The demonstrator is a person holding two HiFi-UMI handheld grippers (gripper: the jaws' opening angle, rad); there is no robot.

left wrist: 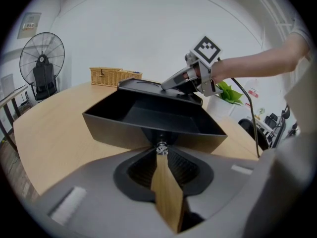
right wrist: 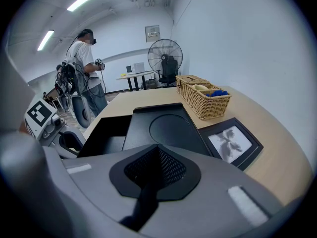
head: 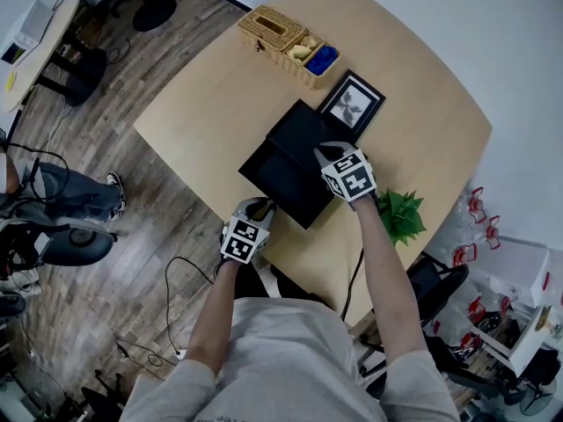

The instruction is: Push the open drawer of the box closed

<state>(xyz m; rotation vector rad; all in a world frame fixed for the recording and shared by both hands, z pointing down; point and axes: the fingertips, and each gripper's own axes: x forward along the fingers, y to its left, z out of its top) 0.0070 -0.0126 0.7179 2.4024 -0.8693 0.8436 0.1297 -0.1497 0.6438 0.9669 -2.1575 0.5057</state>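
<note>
Light wood table (head: pixel 198 117) stands on a plank floor, and the black box (head: pixel 303 130) lies at its middle with its drawer (head: pixel 274 172) pulled out toward the near edge, so the box is still open. The left gripper (head: pixel 262 206) is at the drawer's front. Its jaws are together, and their tips meet right at the small metal knob (left wrist: pixel 161 148) on the front wall; I cannot tell if they pinch it. The right gripper (head: pixel 327 154) rests on the top of the box, near its right side, also with the jaws pressed together and nothing between them. A wicker basket (head: pixel 280 35) is at the far side of the table, a framed picture (head: pixel 353 102) lies just beside the box, and a green plant (head: pixel 403 214) stands near the right arm.
</note>
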